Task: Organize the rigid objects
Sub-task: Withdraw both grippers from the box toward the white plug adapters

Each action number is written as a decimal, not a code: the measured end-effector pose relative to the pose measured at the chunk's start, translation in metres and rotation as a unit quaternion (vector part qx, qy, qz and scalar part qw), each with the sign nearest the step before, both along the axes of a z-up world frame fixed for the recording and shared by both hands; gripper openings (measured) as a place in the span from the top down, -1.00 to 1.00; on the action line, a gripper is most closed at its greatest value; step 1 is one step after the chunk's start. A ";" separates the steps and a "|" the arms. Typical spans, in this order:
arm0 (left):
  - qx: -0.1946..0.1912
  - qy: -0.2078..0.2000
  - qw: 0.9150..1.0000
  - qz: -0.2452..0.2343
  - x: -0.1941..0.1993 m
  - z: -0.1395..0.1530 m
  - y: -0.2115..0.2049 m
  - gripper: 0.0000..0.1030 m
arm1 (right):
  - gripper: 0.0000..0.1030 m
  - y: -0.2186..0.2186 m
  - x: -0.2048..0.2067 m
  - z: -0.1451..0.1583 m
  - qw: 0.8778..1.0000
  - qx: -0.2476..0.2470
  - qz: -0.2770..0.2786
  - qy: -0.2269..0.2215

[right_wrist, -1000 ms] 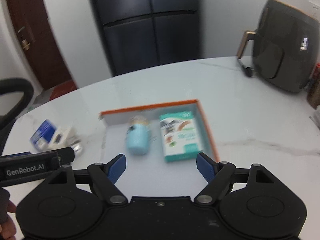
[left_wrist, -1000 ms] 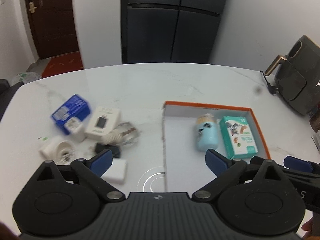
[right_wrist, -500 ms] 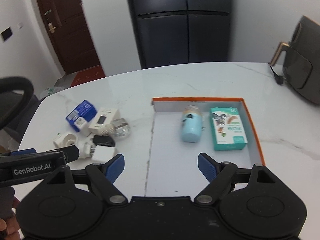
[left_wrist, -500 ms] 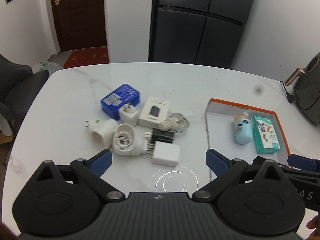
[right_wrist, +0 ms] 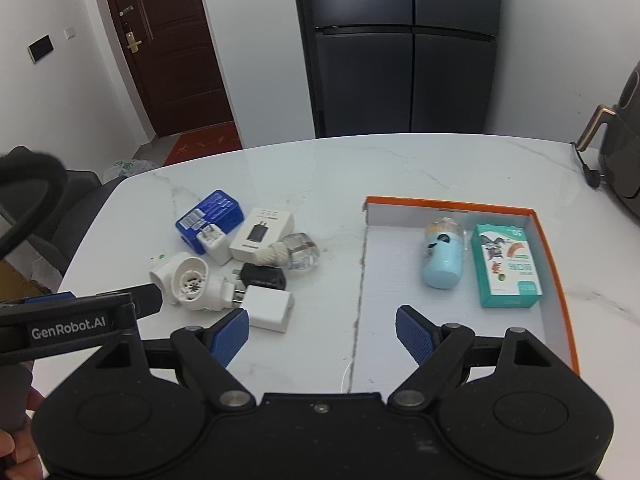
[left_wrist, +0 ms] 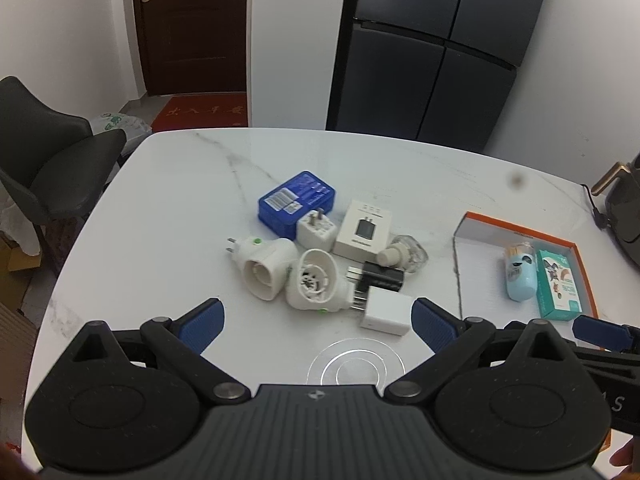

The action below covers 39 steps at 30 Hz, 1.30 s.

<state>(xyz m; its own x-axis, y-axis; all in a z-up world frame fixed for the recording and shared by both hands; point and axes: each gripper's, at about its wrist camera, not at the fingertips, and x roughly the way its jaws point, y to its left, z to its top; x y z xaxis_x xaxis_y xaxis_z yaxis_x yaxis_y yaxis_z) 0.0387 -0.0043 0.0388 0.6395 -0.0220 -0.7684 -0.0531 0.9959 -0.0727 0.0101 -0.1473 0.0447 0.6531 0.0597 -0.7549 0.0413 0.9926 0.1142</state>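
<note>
Left wrist view: my left gripper [left_wrist: 316, 316] hangs above the white marble table [left_wrist: 180, 200], its blue-padded jaws spread wide with nothing between them. Just beyond the pads lies a loose cluster of chargers and adapters: a blue box [left_wrist: 296, 202] at the far side, a white plug [left_wrist: 316, 230] leaning against it, a white charger box [left_wrist: 363, 230] to its right, two round white adapters [left_wrist: 292, 276] side by side in front, a black charger [left_wrist: 380, 276] and a white cube charger [left_wrist: 386, 310] nearest the gripper, and a clear bottle [left_wrist: 404, 256] on its side. Well apart to the right, an orange-rimmed tray [left_wrist: 516, 224] holds a pale blue bottle [left_wrist: 520, 278] lying flat and a teal box [left_wrist: 558, 284] just beside it. Right wrist view: my right gripper [right_wrist: 322, 330] has just been opening its jaws and they stand wide, with only bare table and the tray's near left edge between them. The white cube charger [right_wrist: 270, 306] sits just beside the left pad; I cannot tell whether they touch. The rest of the cluster lies beyond it, the tray [right_wrist: 448, 202] with its two items ahead and to the right. The left gripper [right_wrist: 80, 316] crosses the lower left edge, with part of a hand [right_wrist: 16, 452] below it.
</note>
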 end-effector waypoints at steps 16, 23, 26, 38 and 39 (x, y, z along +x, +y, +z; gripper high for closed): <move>-0.002 0.003 1.000 0.005 0.004 -0.002 0.027 -1.00 | -0.85 0.026 0.007 -0.004 1.000 0.012 0.014 0.003; -0.002 0.011 1.000 0.001 0.006 -0.010 0.036 -1.00 | -0.85 0.030 0.009 -0.013 1.000 0.015 0.010 0.013; -0.002 0.018 1.000 0.009 0.009 -0.017 0.046 -1.00 | -0.85 0.030 0.010 -0.016 1.000 0.019 0.008 0.016; 0.005 0.050 0.999 0.016 0.042 -0.055 0.085 -1.00 | -0.85 0.032 0.013 -0.045 0.998 0.050 -0.009 0.041; 0.008 0.050 0.999 0.010 0.046 -0.058 0.085 -1.00 | -0.85 0.033 0.013 -0.046 0.998 0.051 -0.011 0.042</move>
